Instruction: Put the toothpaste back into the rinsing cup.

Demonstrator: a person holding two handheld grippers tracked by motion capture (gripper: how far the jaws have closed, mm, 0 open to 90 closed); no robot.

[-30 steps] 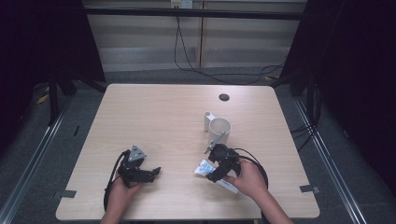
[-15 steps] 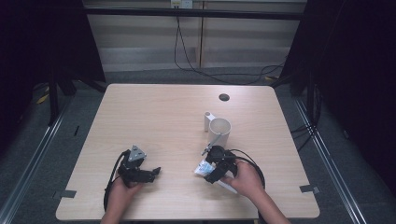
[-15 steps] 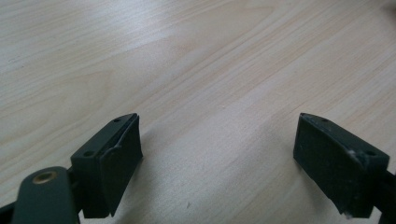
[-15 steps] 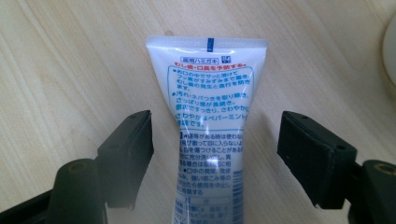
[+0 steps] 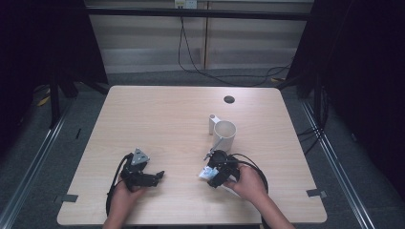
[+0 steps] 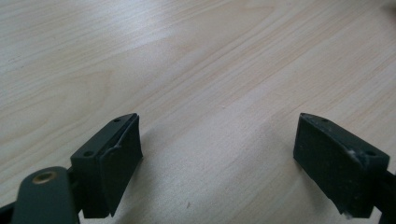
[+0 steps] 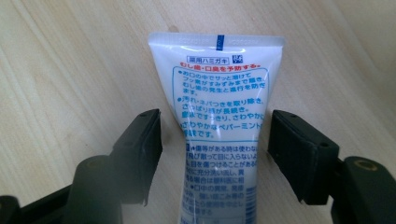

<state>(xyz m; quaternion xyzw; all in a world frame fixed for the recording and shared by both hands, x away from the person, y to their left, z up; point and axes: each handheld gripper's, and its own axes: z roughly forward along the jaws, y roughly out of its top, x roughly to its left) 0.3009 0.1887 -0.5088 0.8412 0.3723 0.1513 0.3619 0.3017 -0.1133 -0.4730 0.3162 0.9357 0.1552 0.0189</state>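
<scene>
Between the jaws of the right gripper (image 7: pixel 215 154) lies a white tube (image 7: pixel 219 116), flat on the table (image 5: pixel 157 119). These jaws have just been closing but don't squeeze it yet, likely to lift it. Left gripper (image 6: pixel 224 154) rests spread wide, holding nothing.

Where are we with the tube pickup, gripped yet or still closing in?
Done: the right gripper straddles the white toothpaste tube, which lies flat on the table. In hand: its jaws have just been closing, but gaps show on both sides, so no grip yet. Left: clamp and lift. The white mug stands beyond. The left gripper rests open, holding nothing.
</scene>
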